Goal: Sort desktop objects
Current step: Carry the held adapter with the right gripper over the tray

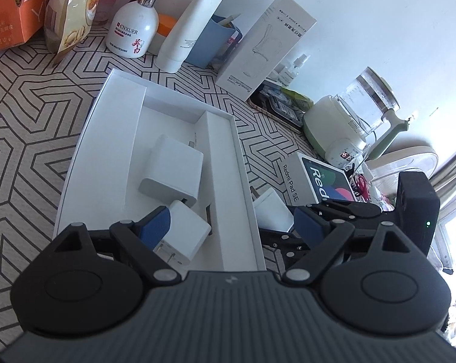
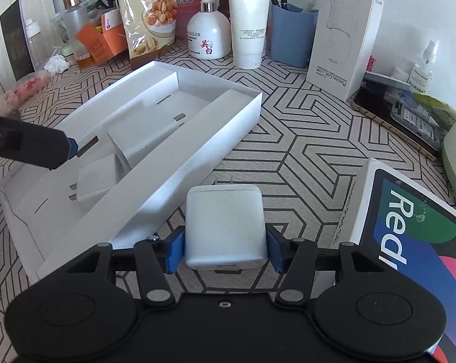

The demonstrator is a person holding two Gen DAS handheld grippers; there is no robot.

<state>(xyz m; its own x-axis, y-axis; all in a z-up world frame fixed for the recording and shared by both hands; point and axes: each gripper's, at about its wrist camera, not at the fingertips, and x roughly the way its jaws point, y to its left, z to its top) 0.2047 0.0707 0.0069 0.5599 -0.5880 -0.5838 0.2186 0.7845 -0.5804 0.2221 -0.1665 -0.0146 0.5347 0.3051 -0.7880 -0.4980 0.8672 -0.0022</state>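
A white open box [image 1: 228, 181] [image 2: 228, 121] lies on the patterned table. A large white charger [image 1: 173, 169] [image 2: 143, 139] and a small white charger [image 1: 187, 234] [image 2: 96, 183] lie in it. My left gripper [image 1: 231, 227] is open over the box's near end; its left finger [image 1: 155, 227] touches the small charger. My right gripper [image 2: 224, 251] is shut on a third white charger [image 2: 226, 227] just right of the box, prongs pointing away. That charger [image 1: 271, 211] and the right gripper also show in the left wrist view.
A Redmi Pad SE box [image 2: 409, 242] [image 1: 318, 178] lies to the right. At the back stand a lotion pump bottle [image 2: 208, 33], a white tube [image 2: 249, 18], a blue pen holder [image 2: 292, 36], a tall white carton [image 2: 345, 30], a snack bag [image 2: 146, 15]. A kettle [image 1: 348, 121] stands far right.
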